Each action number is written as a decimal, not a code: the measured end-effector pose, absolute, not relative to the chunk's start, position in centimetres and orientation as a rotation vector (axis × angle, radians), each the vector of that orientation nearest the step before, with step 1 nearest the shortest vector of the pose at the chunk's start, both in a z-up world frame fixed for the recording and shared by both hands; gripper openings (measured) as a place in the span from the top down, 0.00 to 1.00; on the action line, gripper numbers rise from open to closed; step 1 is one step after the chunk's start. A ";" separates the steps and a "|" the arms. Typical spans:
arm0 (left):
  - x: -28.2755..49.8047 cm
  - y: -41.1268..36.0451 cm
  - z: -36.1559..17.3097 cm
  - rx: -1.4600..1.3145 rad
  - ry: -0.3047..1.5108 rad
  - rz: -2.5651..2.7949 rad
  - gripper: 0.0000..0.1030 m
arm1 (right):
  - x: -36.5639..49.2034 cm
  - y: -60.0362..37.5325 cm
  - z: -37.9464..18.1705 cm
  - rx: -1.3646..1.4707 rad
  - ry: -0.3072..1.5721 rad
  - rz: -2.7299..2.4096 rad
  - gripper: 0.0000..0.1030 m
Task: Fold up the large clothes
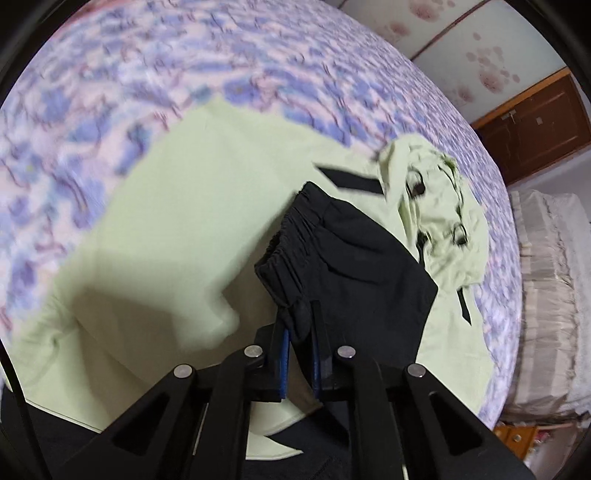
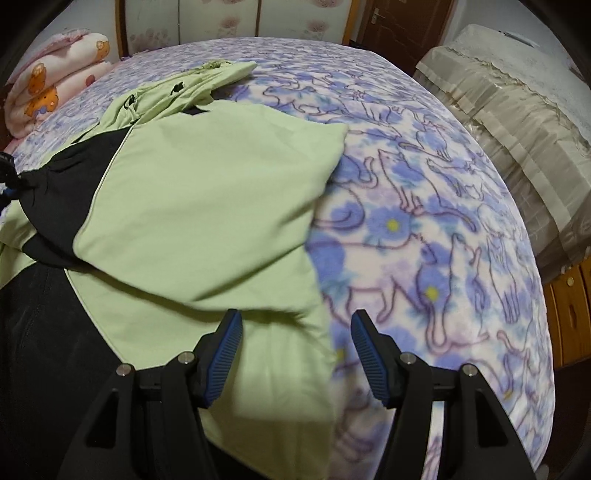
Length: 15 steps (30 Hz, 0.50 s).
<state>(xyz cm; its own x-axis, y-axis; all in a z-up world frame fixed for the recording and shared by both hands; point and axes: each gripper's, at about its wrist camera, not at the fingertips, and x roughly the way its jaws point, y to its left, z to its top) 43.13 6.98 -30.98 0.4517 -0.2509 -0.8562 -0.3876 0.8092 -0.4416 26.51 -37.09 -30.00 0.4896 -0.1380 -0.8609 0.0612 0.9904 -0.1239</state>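
A light green jacket [image 1: 177,229] with black panels lies spread on the bed, its hood [image 1: 436,192] crumpled at the far end. My left gripper [image 1: 299,326] is shut on the gathered elastic cuff of the black sleeve [image 1: 354,258], whose cloth bunches between the blue pads. In the right wrist view the green jacket [image 2: 207,199] fills the left half, with the black sleeve [image 2: 77,173] pulled toward the left edge. My right gripper [image 2: 295,319] hovers open over the jacket's right-hand edge, with the cloth lying below the fingers and nothing pinched.
The bed is covered by a purple flower-and-cat blanket [image 2: 424,229]. A folded pink quilt [image 2: 55,85] sits at the far left corner. Beige-covered furniture [image 2: 517,122] stands beside the bed on the right, with a brown door [image 2: 402,22] and a wardrobe behind.
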 end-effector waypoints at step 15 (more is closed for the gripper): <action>41.9 6.3 -33.1 -0.677 1.204 0.121 0.93 | 27.7 -38.6 -30.9 0.022 1.037 -0.020 0.88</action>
<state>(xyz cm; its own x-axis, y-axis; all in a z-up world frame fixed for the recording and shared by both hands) 41.94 6.29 -33.06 0.3781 -0.2600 -0.8885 -0.4321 0.7993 -0.4177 27.73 -38.63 -30.95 0.5087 -0.0065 -0.8609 0.0273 0.9996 0.0085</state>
